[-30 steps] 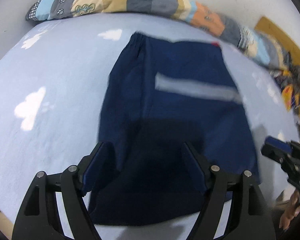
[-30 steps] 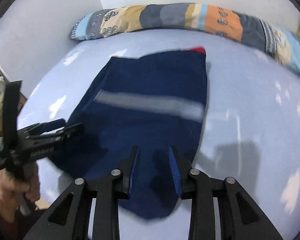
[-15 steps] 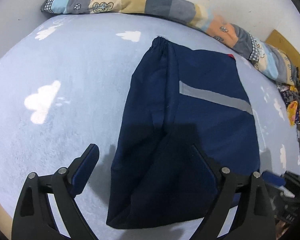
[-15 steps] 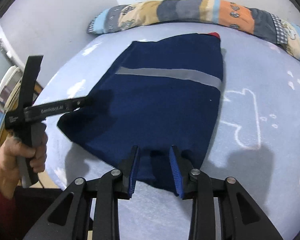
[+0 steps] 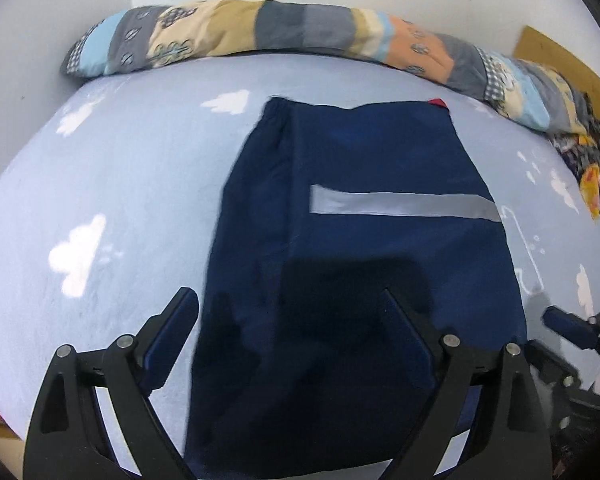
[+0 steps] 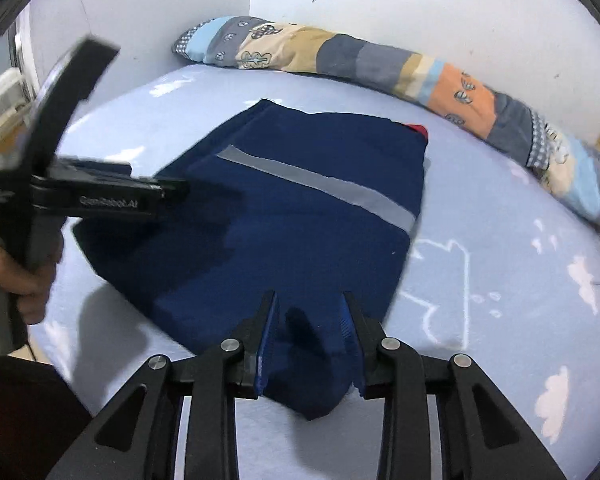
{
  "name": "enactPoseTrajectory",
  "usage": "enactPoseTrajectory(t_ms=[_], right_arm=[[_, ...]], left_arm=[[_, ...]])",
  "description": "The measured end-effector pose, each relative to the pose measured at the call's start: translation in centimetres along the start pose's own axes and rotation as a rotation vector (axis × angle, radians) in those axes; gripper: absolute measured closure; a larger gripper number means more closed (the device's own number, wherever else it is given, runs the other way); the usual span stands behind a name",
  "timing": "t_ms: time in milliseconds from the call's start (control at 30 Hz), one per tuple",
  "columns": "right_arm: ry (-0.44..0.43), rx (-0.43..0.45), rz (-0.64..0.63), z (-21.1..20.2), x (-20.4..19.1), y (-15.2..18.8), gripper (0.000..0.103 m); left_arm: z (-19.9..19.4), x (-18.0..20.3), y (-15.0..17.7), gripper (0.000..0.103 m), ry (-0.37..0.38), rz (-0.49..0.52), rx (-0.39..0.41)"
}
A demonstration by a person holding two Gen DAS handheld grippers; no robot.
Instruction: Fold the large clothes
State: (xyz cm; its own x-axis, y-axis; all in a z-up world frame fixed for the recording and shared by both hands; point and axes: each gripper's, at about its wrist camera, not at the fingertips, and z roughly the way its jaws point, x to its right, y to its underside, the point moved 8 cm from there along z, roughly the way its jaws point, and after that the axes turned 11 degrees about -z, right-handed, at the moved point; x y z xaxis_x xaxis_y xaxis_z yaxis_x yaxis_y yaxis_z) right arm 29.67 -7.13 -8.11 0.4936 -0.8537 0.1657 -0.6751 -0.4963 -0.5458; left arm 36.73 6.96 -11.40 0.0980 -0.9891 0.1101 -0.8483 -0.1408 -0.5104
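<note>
A navy blue garment (image 5: 352, 248) with a grey reflective stripe (image 5: 404, 204) lies folded flat on the light blue bed sheet; it also shows in the right wrist view (image 6: 300, 216). My left gripper (image 5: 290, 316) is open wide, hovering over the garment's near edge, holding nothing. My right gripper (image 6: 310, 320) is open with a narrower gap, over the garment's near corner, and nothing is pinched between the fingers. The left gripper also shows from the side in the right wrist view (image 6: 172, 194).
A long patchwork bolster (image 5: 300, 36) lies along the wall at the bed's far side. A pile of patterned cloth (image 5: 592, 168) sits at the right edge. The sheet (image 5: 100, 200) carries white cloud prints. A wooden board (image 5: 556, 56) leans at back right.
Both grippers have shifted over the garment's near edge; the left wrist view now faces the garment more squarely. Neither jaw opening has changed. The garment lies as before.
</note>
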Motion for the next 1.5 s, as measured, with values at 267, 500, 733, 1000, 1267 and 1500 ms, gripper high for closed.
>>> enactPoseTrajectory(t_ms=[267, 500, 733, 1000, 1267, 1500], right_arm=[[-0.043, -0.096, 0.052, 3.0, 0.3, 1.0, 0.069], [-0.026, -0.108, -0.005, 3.3, -0.2, 1.3, 0.064], [-0.010, -0.107, -0.034, 3.2, -0.4, 1.2, 0.063], [-0.015, -0.054, -0.029, 2.1, -0.4, 0.2, 0.063], [-0.019, -0.074, -0.035, 2.9, -0.7, 0.0, 0.063], [-0.012, -0.095, -0.055, 3.5, -1.0, 0.2, 0.061]], left_arm=[[2.8, 2.5, 2.4, 0.010, -0.069, 0.152, -0.070], [2.6, 3.1, 1.0, 0.010, -0.051, 0.134, -0.044], [1.8, 4.2, -0.4, 0.010, -0.019, 0.115, 0.023], [2.7, 4.8, -0.4, 0.010, -0.023, 0.122, 0.002], [3.3, 4.3, -0.1, 0.010, -0.035, 0.110, -0.026], [3.4, 4.2, 0.0, 0.010, -0.038, 0.110, -0.033]])
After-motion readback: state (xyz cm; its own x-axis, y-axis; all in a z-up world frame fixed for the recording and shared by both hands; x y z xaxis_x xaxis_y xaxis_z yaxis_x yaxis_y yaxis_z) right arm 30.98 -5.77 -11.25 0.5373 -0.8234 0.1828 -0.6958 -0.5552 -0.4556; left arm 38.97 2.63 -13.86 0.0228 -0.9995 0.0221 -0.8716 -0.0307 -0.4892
